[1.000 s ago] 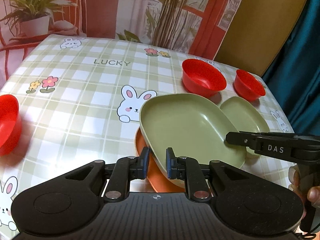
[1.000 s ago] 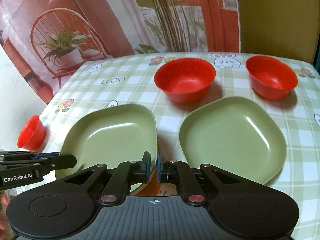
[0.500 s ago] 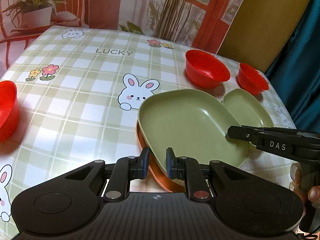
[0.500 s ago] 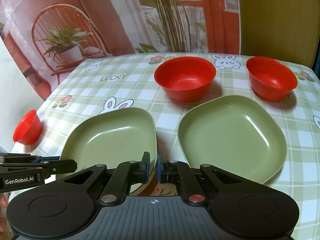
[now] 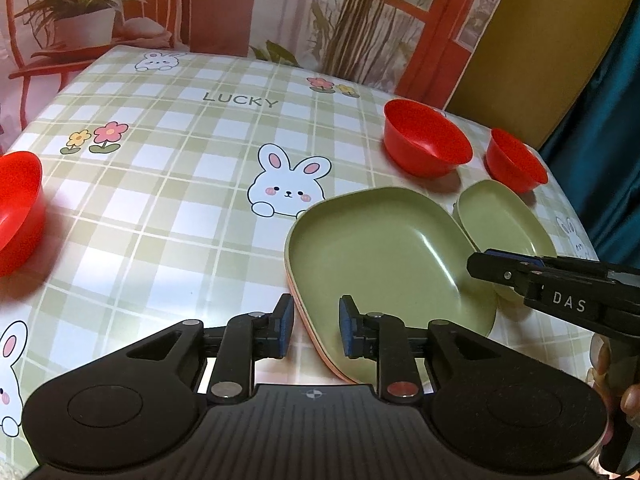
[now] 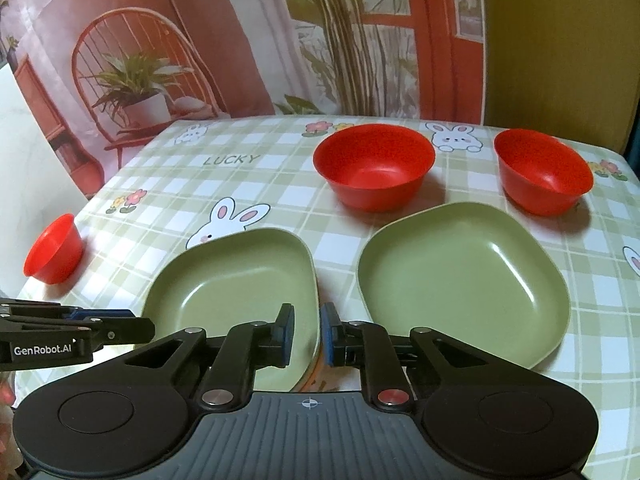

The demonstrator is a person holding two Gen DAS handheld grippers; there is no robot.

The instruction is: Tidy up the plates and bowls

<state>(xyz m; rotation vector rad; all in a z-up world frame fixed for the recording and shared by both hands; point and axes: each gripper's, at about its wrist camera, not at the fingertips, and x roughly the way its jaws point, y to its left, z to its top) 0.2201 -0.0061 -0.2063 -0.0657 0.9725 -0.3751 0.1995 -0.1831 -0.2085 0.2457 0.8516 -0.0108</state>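
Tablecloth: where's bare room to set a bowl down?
Free: the wide stretch between the lone red bowl and the stacked green plate, around the LUCKY print. Crowded: the far corner, two red bowls and the second green plate.

Printed backdrop (image 6: 248, 40) behind checked bunny tablecloth (image 5: 168, 208); teal curtain (image 5: 612, 160) beside.

Each handheld gripper, the left gripper (image 5: 316, 330) and the right gripper (image 6: 307, 332), is matte black with a ribbed grey top plate, round side discs, silver and red pivot screws behind blue-padded fingers (image 5: 285, 330), and white lettering, "GenRobot.AI" on one flank and "DAS" on another.
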